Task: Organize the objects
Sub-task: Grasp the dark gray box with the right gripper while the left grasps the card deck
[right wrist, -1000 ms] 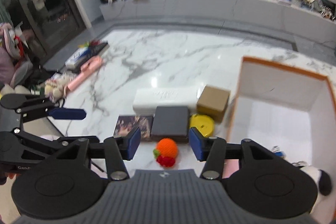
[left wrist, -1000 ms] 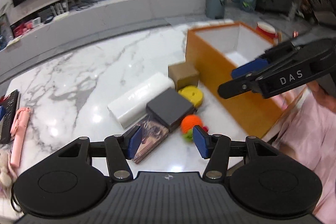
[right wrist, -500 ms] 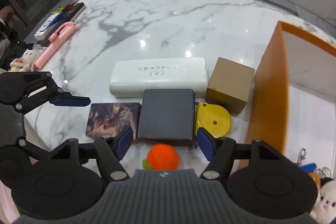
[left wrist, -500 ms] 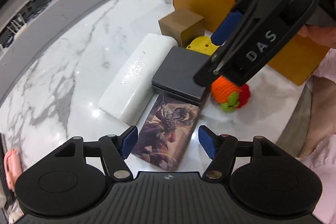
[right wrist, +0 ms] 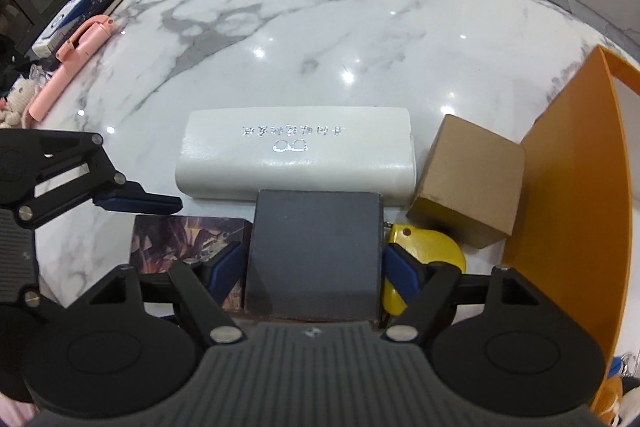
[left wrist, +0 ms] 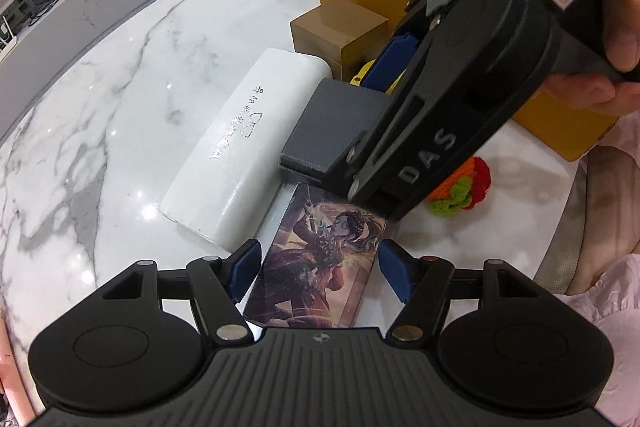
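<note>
My left gripper (left wrist: 320, 269) is open, its jaws on either side of a picture-printed card box (left wrist: 320, 267) lying flat on the marble table. My right gripper (right wrist: 314, 267) is open around a dark grey box (right wrist: 314, 247), with a blue pad close to each side; it also shows in the left wrist view (left wrist: 336, 131). A white case (right wrist: 296, 155) lies behind it. A brown cardboard box (right wrist: 470, 183), a yellow tape measure (right wrist: 428, 247) and an orange crochet toy (left wrist: 464, 187) lie beside an orange bin (right wrist: 576, 207).
A pink stick (right wrist: 72, 59), a book and a plush toy lie at the table's left edge in the right wrist view. The right gripper's body (left wrist: 460, 87) reaches across the left wrist view. A low grey cabinet stands behind the table (right wrist: 360, 27).
Both grippers have come down and forward. The left one now straddles the picture box; the right one now straddles the dark grey box, having passed over the orange toy.
</note>
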`<state>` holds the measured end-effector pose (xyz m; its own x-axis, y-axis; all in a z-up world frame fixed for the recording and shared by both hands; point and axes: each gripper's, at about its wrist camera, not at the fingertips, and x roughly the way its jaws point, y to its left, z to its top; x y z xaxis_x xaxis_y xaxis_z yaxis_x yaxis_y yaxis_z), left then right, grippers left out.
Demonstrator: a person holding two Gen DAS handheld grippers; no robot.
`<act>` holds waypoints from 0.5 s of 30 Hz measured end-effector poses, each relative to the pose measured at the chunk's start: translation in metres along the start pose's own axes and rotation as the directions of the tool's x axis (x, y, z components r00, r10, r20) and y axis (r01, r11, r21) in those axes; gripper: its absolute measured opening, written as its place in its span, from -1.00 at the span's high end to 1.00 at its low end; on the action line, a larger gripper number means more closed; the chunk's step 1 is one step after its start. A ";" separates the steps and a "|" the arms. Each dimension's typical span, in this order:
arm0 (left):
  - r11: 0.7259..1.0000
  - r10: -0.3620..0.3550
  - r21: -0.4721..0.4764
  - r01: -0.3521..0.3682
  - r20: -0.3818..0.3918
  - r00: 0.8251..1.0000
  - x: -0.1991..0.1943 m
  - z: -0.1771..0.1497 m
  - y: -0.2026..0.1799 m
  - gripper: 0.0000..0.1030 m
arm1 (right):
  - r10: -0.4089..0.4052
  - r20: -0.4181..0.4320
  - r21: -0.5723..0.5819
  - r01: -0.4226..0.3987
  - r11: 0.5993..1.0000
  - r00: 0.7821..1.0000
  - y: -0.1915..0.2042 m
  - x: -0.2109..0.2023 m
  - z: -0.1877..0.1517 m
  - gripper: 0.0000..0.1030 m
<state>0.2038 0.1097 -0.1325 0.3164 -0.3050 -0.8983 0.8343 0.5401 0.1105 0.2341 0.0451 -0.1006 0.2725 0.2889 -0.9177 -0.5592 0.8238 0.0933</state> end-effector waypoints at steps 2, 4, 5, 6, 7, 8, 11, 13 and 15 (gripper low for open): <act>1.000 0.000 -0.015 0.000 0.000 1.000 0.002 0.001 0.001 -0.55 | -0.006 -0.011 -0.009 0.005 1.000 1.000 0.004 0.004 0.001 -0.52; 1.000 0.002 -0.018 -0.002 0.001 1.000 0.003 0.001 0.001 -0.55 | -0.008 -0.009 -0.003 0.008 1.000 1.000 0.005 0.007 0.001 -0.55; 1.000 0.004 -0.019 -0.004 0.000 1.000 0.004 0.001 0.000 -0.55 | -0.006 -0.010 0.011 0.006 1.000 1.000 0.004 0.007 0.001 -0.54; 1.000 0.009 -0.021 -0.009 0.000 1.000 0.005 0.001 0.000 -0.55 | -0.005 -0.007 0.026 0.005 1.000 1.000 0.003 0.007 0.002 -0.52; 1.000 0.015 -0.022 -0.015 -0.001 1.000 0.007 0.001 -0.001 -0.55 | -0.007 -0.001 0.039 0.007 0.999 1.000 0.001 0.006 0.002 -0.47; 1.000 0.021 -0.020 -0.021 -0.007 1.000 0.009 0.001 -0.003 -0.54 | -0.002 -0.002 0.046 0.002 0.999 1.000 -0.001 0.006 0.002 -0.46; 1.000 0.031 0.006 -0.030 -0.031 0.999 0.013 0.000 -0.008 -0.51 | 0.011 0.004 0.038 -0.012 0.999 1.000 0.000 0.003 -0.001 -0.45; 1.000 0.031 0.002 -0.031 -0.036 0.999 0.013 0.000 -0.008 -0.50 | 0.013 0.024 0.034 -0.013 0.999 1.000 0.001 -0.003 -0.004 -0.45; 0.999 0.042 -0.005 -0.042 -0.041 0.998 0.012 0.000 -0.008 -0.48 | 0.017 0.047 0.035 -0.019 0.999 0.999 0.000 -0.013 -0.004 -0.45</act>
<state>0.2010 0.1015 -0.1445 0.3321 -0.2494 -0.9097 0.8181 0.5561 0.1462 0.2271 0.0396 -0.0905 0.2993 0.3260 -0.8968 -0.5366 0.8346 0.1243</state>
